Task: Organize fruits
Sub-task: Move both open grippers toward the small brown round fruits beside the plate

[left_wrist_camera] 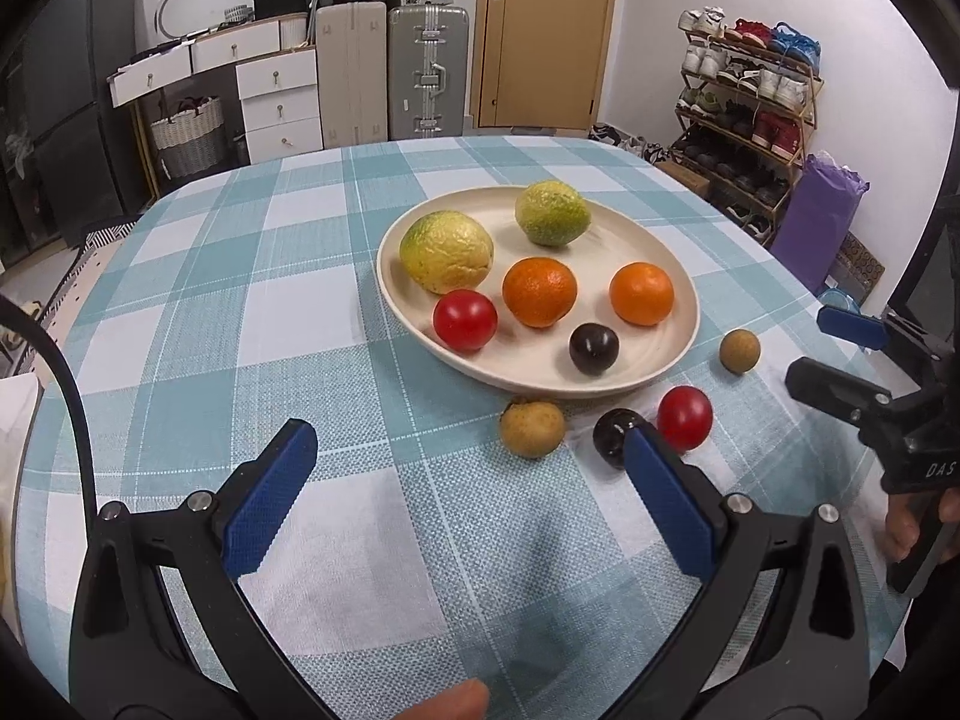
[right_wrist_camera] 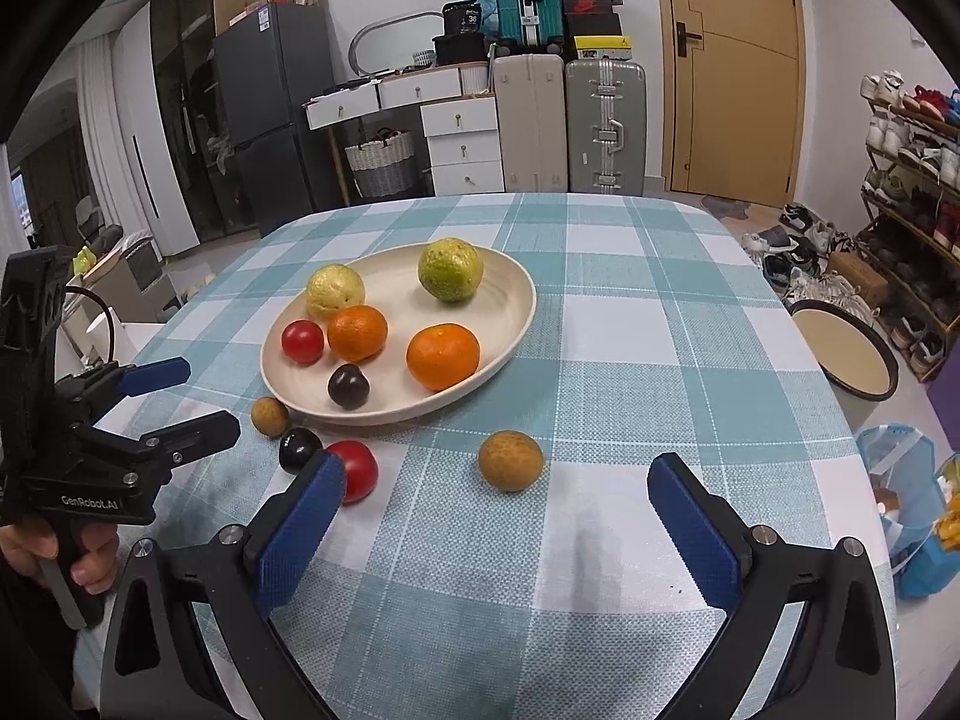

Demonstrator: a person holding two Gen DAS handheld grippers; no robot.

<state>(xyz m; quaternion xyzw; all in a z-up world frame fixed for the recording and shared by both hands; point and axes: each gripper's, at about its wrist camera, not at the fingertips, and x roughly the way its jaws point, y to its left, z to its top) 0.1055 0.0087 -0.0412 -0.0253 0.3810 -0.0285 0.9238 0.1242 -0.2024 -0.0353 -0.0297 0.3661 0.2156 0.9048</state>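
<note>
I see my left gripper and right gripper both spread wide, empty, over the checked cloth. Six fruits fill the plate; four lie beside it. Beyond: suitcases, door, shoe rack.

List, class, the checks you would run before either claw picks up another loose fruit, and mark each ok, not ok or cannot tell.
1. Left claw open and empty: ok.
2. Right claw open and empty: ok.
3. Round cream plate has bare room for more fruit: ok.
4. All fruit already on the plate: not ok. The near brown round fruit, far brown round fruit, dark plum-like fruit and red round fruit lie on the checked tablecloth.
5. Dark fruit and red fruit stand apart for a clean grip: cannot tell.
</note>
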